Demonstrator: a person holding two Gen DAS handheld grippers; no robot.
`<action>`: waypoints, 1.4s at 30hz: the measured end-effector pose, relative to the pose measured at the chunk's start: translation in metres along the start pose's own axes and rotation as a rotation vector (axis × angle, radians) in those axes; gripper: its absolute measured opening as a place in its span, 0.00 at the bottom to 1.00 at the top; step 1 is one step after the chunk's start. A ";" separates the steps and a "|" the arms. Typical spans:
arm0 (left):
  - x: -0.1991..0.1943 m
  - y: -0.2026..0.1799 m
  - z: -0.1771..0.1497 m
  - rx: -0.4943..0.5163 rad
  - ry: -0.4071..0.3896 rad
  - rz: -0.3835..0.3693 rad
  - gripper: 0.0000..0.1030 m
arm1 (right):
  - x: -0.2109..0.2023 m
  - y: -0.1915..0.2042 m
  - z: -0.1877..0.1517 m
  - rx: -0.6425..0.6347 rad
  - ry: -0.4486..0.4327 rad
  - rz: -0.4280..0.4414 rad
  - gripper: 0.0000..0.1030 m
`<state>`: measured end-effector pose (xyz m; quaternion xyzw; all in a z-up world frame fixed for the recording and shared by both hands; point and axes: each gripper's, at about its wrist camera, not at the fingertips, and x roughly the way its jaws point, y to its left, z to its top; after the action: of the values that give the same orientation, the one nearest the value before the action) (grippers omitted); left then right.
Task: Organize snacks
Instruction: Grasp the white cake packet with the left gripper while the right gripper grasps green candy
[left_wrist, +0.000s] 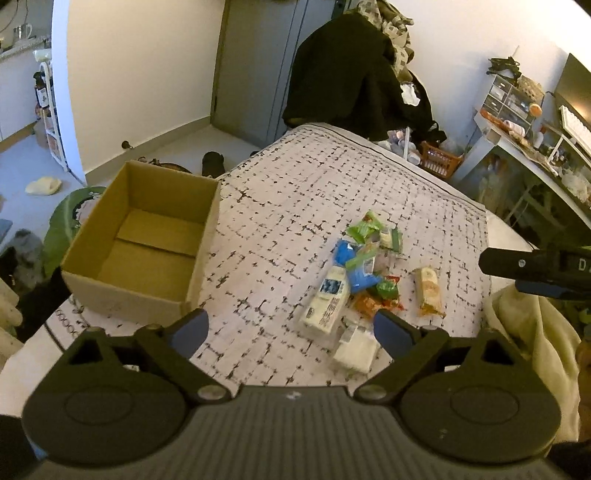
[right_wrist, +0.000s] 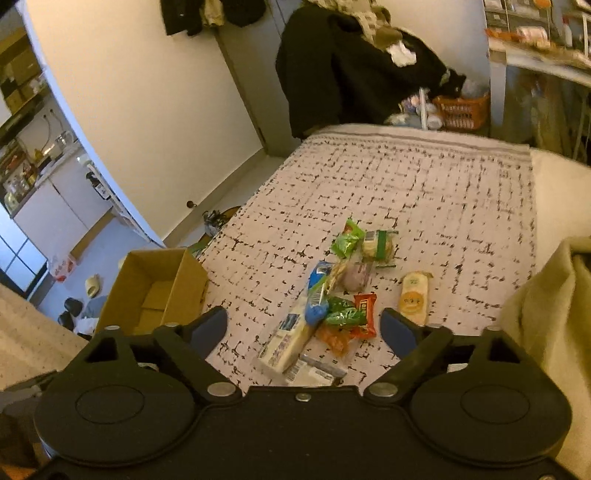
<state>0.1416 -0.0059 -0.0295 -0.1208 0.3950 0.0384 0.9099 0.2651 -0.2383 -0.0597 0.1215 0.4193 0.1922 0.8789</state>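
Two views are on record, left wrist first.

Left wrist view: the left claw (left_wrist: 291, 330) stands wide apart above the bed (left_wrist: 332, 184), which carries a white cover with a black broken-grid print. Nothing lies between its blue-padded fingers (left_wrist: 192, 326). A cardboard box (left_wrist: 144, 243) sits on the bed at the left edge, flaps out of sight, top uncovered, with only its bare bottom showing inside. The snack pile (left_wrist: 364, 273) lies on the cover to the right of the box, well apart from it. Within the pile: a cream carton (left_wrist: 327, 302) lying flat, blue packets, green packets, and an orange wrapper. A white packet (left_wrist: 356, 347) lies at the near end, touching the right finger's outline in the frame. A yellow-orange bar packet (left_wrist: 428, 291) lies by itself just right of the pile. The right claw's body (left_wrist: 535, 267) enters from the right edge; its jaw state cannot be told from here. Dark clothing (left_wrist: 351, 70) hangs beyond the foot of the bed.

Right wrist view: the right claw (right_wrist: 304, 328) is likewise wide apart and holds nothing, poised over the near end of the snack pile (right_wrist: 332, 295). The cream carton (right_wrist: 286, 341) lies between the fingers in the frame. The bar packet (right_wrist: 415, 297) lies just beyond the right finger. The cardboard box (right_wrist: 155, 291) sits at the left.
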 end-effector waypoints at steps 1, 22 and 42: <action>0.004 -0.001 0.002 0.001 -0.002 0.001 0.91 | 0.006 -0.003 0.002 0.016 0.009 -0.003 0.77; 0.120 -0.026 0.012 -0.017 0.120 -0.060 0.64 | 0.123 -0.052 0.020 0.277 0.245 -0.008 0.51; 0.219 -0.035 0.004 -0.020 0.257 -0.056 0.63 | 0.190 -0.075 0.007 0.484 0.385 0.012 0.51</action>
<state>0.2999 -0.0439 -0.1793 -0.1446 0.5043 0.0013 0.8513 0.3974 -0.2227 -0.2146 0.2911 0.6108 0.1114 0.7278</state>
